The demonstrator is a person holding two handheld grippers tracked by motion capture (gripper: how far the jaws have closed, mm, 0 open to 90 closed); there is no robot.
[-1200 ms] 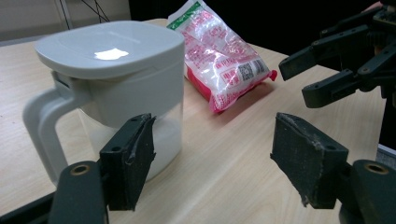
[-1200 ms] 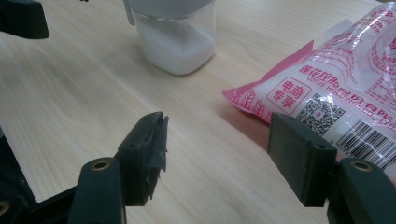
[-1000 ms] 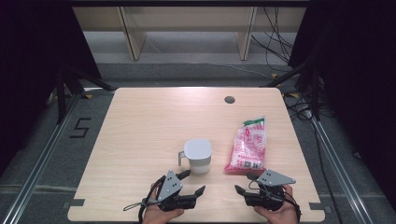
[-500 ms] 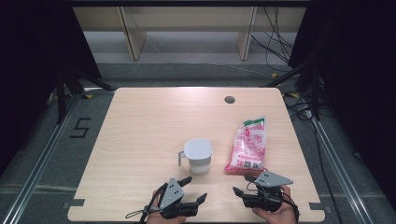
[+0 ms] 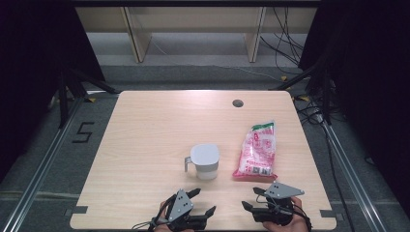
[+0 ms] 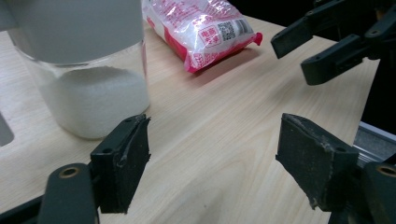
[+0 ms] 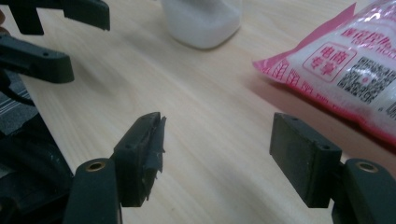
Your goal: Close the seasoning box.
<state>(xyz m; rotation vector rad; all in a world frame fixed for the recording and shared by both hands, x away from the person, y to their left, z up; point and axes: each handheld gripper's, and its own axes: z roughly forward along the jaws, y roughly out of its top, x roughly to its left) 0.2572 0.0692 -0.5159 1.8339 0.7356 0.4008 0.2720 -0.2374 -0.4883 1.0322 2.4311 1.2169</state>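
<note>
Both my grippers, left [image 5: 204, 202] and right [image 5: 250, 198], wide and empty, near the jar [image 5: 204, 161] and pink bag [image 5: 256, 152].

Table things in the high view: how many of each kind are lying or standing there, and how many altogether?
Jar with a white lid, holding white grains: 1
Pink and white sealed bag: 1
Hand-held grippers, jaws open and holding nothing: 2, the left gripper and the right gripper
Total: 4
</note>
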